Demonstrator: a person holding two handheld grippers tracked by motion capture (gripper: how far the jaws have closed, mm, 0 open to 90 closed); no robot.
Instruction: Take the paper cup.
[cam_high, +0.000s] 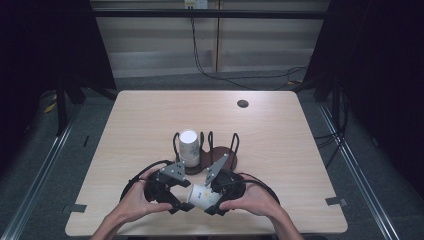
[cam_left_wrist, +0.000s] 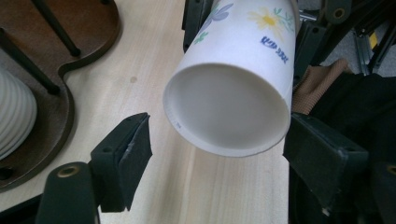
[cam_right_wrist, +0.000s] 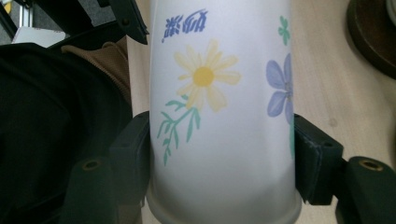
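Flowered cup (cam_right_wrist: 219, 116) rim cut off by right gripper view's bottom edge, printed blue lettering blurred, perhaps unreadable

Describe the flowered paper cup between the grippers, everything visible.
The flowered paper cup is white, printed with a yellow daisy, a blue-violet flower, green sprigs and blue lettering. It lies roughly on its side above the table's near edge, looks undented, and its inside looks empty. The right gripper clamps its body near the rim; the left gripper stands open around its base end.
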